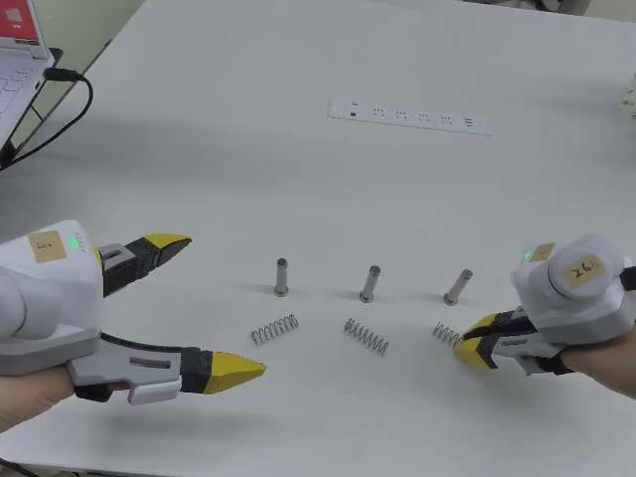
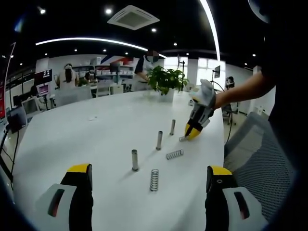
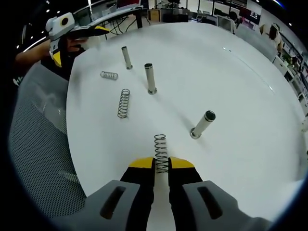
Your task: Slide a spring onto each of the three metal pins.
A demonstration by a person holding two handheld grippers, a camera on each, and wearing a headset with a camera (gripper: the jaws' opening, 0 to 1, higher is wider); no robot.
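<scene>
Your left gripper (image 1: 221,303), yellow-tipped and grey-bodied, hangs with its jaws spread wide, grasping nothing. Your right gripper (image 3: 161,163) pinches the near end of the right-hand small coiled steel spring (image 3: 160,144), which lies on the white table (image 1: 298,179). Two more lie loose — the left spring (image 1: 274,329) and the middle spring (image 1: 366,336) — just before three short silver metal pins: left pin (image 1: 282,276), middle pin (image 1: 371,283), right pin (image 1: 459,286).

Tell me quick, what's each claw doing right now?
Left claw: open, holding nothing.
Right claw: closed on the end of a spring.
</scene>
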